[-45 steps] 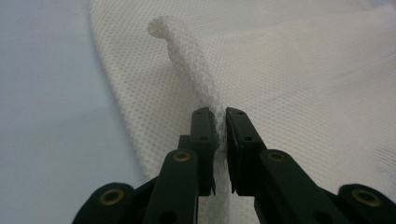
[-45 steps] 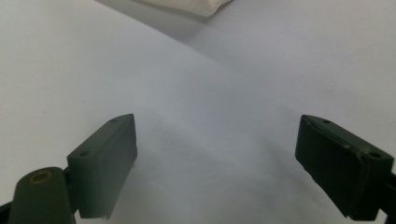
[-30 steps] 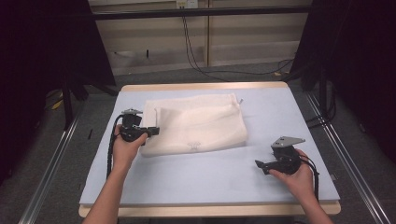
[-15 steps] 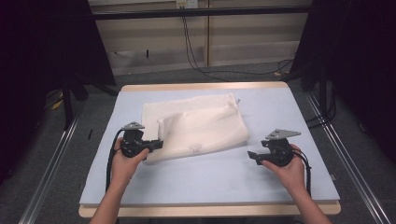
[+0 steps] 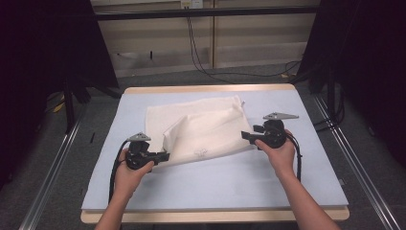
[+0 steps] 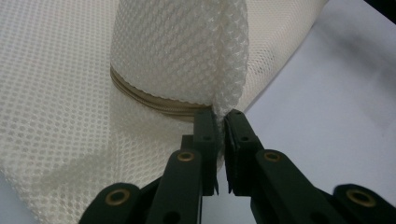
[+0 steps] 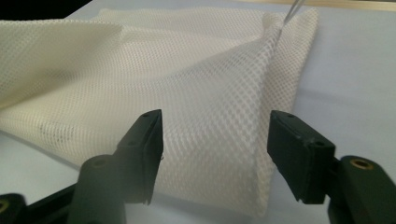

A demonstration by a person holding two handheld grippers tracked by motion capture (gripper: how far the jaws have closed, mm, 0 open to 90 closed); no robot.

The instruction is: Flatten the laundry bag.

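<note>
A white mesh bag (image 5: 206,129) lies on the blue table top (image 5: 230,182), its near-left part pulled up into a ridge. My left gripper (image 5: 165,155) is shut on the bag's edge at the near left. In the left gripper view the pads (image 6: 219,119) pinch the mesh (image 6: 70,93) just beside the tan zipper (image 6: 149,100). My right gripper (image 5: 245,135) is at the bag's right edge. Its jaws have just been closing and still stand apart (image 7: 215,140), with the mesh (image 7: 187,70) between them and no pad touching it.
The table's wooden rim (image 5: 210,216) runs along the near side. Metal rails (image 5: 354,158) flank the table on the floor. Black cables (image 5: 201,52) hang at the back wall, and dark stands (image 5: 72,96) rise at the left.
The left gripper has drawn the bag's corner toward the near-left, raising a fold. The right hand has moved left and up to the bag's right edge, and its jaws have narrowed.
</note>
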